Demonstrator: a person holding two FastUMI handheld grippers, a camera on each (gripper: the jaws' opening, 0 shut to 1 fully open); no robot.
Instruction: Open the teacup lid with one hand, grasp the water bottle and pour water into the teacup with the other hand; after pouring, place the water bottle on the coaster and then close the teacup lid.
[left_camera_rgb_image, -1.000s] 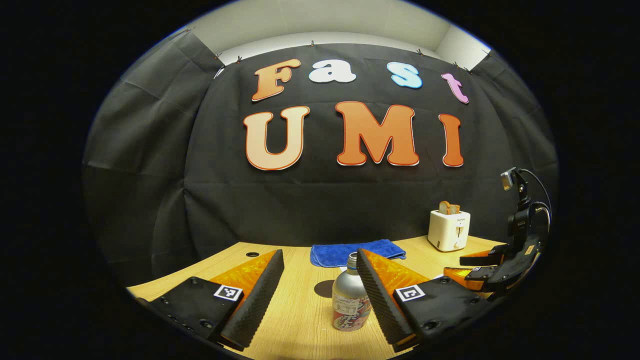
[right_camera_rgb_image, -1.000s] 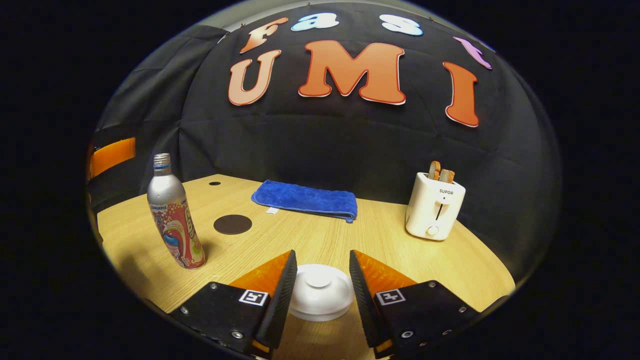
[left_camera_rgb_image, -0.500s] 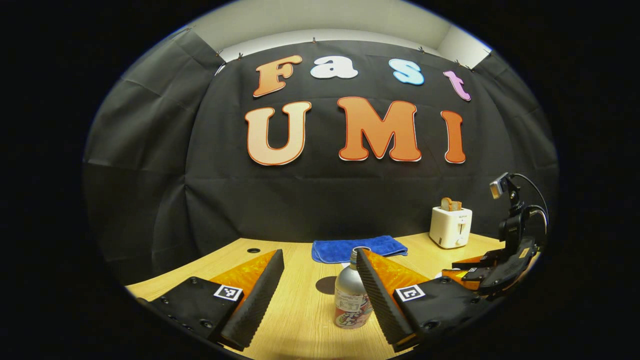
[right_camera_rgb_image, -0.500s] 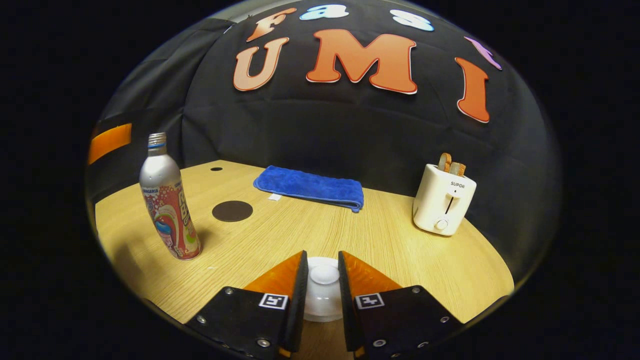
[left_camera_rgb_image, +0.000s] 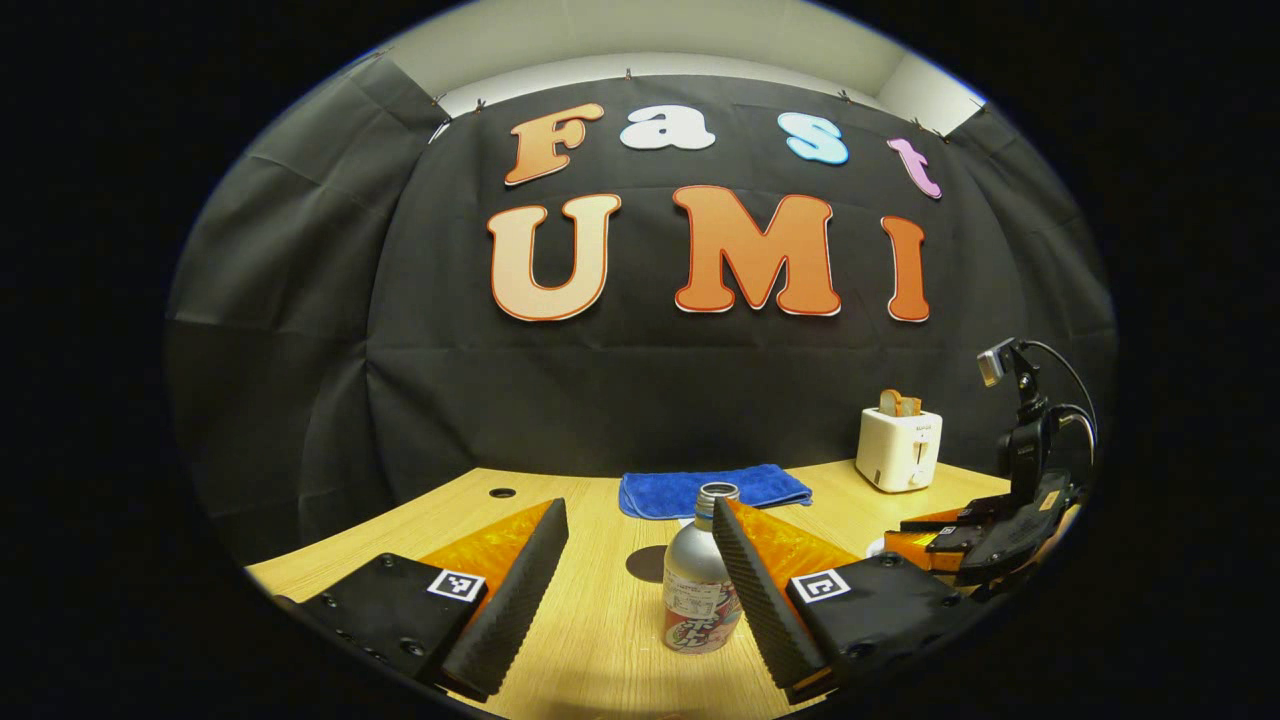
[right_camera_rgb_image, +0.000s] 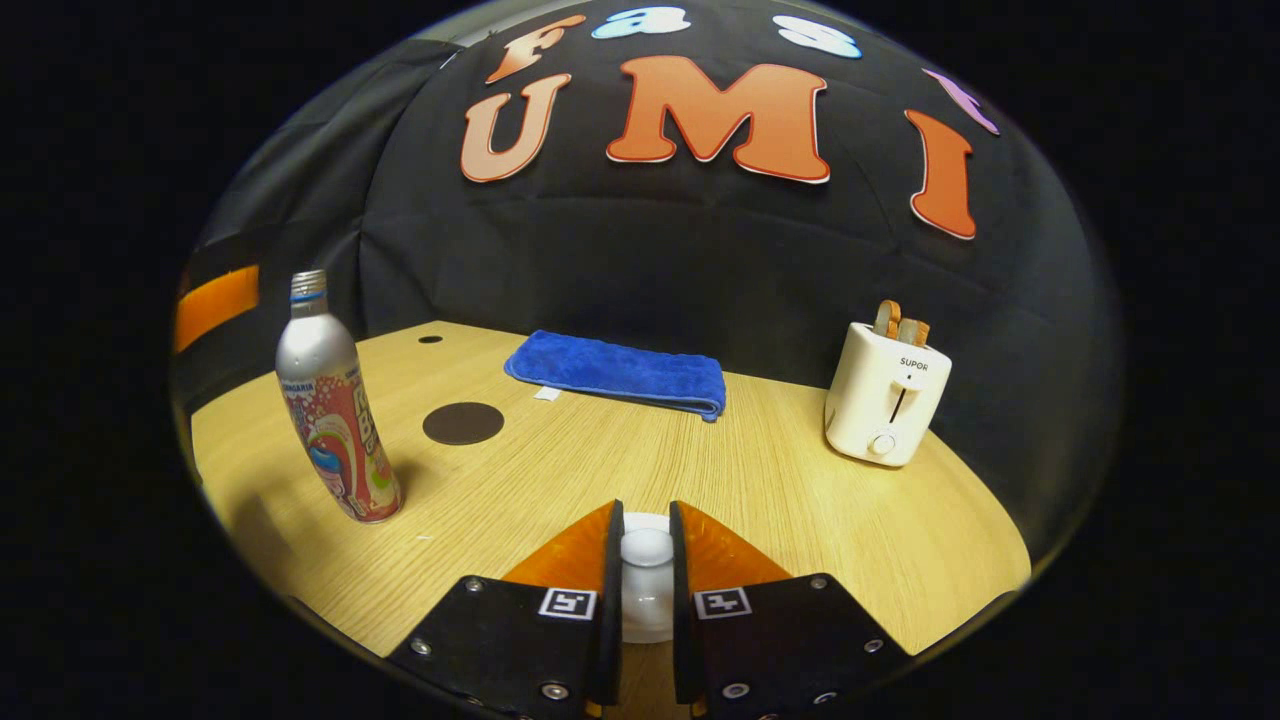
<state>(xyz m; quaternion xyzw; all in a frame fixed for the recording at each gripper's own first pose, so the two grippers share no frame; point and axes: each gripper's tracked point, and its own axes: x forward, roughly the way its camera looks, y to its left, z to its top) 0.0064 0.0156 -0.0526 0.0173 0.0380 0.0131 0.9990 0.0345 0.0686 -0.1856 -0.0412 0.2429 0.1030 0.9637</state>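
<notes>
Staged recording booth, dressed as a household tabletop.

You are working at a light wood-grain table (right_camera_rgb_image: 760, 490) with a cable hole near its far edge, closed in on all sides by black cloth (right_camera_rgb_image: 700, 270) clipped up along its top edge, with a pale wall or ceiling (left_camera_rgb_image: 650, 50) above it. Household props stand on the table: a white toaster (right_camera_rgb_image: 885, 405) with bread slices in its slots, a folded blue towel (right_camera_rgb_image: 615, 372), a round dark coaster (right_camera_rgb_image: 463, 423). A small camera on a cabled mount (left_camera_rgb_image: 1020, 400) rides on the gripper at the table's right side.
</notes>
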